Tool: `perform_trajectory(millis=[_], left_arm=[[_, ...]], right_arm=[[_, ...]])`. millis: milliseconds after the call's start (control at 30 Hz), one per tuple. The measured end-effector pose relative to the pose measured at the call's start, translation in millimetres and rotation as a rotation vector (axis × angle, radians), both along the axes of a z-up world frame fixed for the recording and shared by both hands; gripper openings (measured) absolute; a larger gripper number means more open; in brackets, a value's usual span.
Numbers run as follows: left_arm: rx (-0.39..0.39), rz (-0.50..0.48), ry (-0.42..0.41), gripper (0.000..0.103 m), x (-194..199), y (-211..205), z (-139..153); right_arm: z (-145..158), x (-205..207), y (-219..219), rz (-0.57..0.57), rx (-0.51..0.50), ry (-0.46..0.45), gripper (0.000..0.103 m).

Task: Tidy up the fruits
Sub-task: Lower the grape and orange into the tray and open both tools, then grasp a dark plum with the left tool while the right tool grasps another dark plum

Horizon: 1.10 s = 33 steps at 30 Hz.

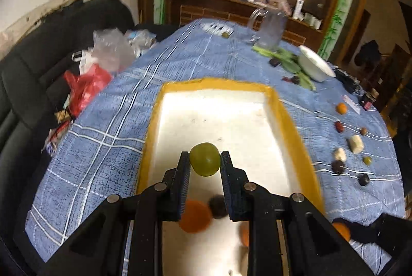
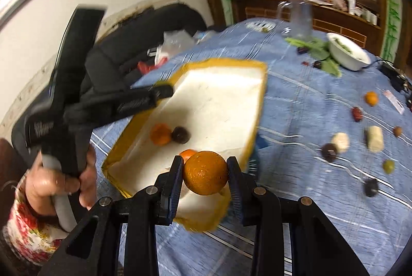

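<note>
Left gripper [image 1: 205,160] clamped on a green fruit [image 1: 205,159] above the yellow-rimmed tray [image 1: 283,111], right gripper [image 2: 205,171] pinching an orange [image 2: 205,172] over the tray's near corner, another orange [image 2: 161,134] and dark fruit [image 2: 180,134] inside the tray, more fruit on the blue cloth [image 2: 309,101] beside the tray.

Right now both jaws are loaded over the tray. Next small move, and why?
Probably lower the left gripper a little and open it. Its green fruit already hangs over bare white floor inside the yellow-rimmed tray, clear of the orange and dark fruit lying nearer. The right gripper holds its orange at the tray's near corner.
</note>
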<state>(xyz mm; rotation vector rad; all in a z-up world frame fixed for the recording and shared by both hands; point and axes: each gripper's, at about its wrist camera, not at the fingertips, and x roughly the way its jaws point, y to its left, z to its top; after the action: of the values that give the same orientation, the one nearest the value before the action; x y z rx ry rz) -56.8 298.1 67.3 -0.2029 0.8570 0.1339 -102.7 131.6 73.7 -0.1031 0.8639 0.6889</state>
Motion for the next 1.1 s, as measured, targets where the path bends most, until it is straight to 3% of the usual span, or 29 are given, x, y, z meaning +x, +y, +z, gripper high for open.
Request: perform_trajectory(millis=[267,300,367,467,567,667,800,867,933,1000,1100], left_arm=[[-0.045,0.019,0.075,0.025,18,9,-26],[-0.046,0.017,0.067,0.029,15,8,-25],[-0.026,0.021,0.044,0.051,9,6,-19],[0.011,0.036,-0.003,0.062,-6,1,-5],[0.010,0.042,-0.041,0.073,-21,-5,7],[0.027,0.040,-0.064,0.073,-32,-14,18],[0.012,0.019,-0.092,0.074,-46,-24,37],[-0.001,0.014,-0.128,0.085,-57,-28,48],[-0.014,0.016,-0.152,0.087,-64,-33,52],[-0.041,0.000,-0.142,0.088,-63,-42,49],[-0.080,-0.068,-0.099,0.088,-56,-66,35]], right_arm=[[-35,25,41,-0.016,-0.150,-0.014,0.038],[-35,26,40,-0.023,-0.151,-0.018,0.039],[-34,27,40,-0.022,-0.138,-0.016,0.039],[-27,24,38,-0.014,-0.124,-0.035,0.039],[-16,15,31,-0.021,-0.113,-0.076,0.043],[-1,12,18,-0.050,-0.099,-0.111,0.044],[55,14,-13,-0.125,-0.031,-0.227,0.043],[86,9,-38,-0.163,0.018,-0.288,0.051],[105,1,-65,-0.208,0.032,-0.354,0.074],[110,-4,-89,-0.251,0.010,-0.389,0.075],[94,0,-123,-0.327,-0.039,-0.356,0.075]])
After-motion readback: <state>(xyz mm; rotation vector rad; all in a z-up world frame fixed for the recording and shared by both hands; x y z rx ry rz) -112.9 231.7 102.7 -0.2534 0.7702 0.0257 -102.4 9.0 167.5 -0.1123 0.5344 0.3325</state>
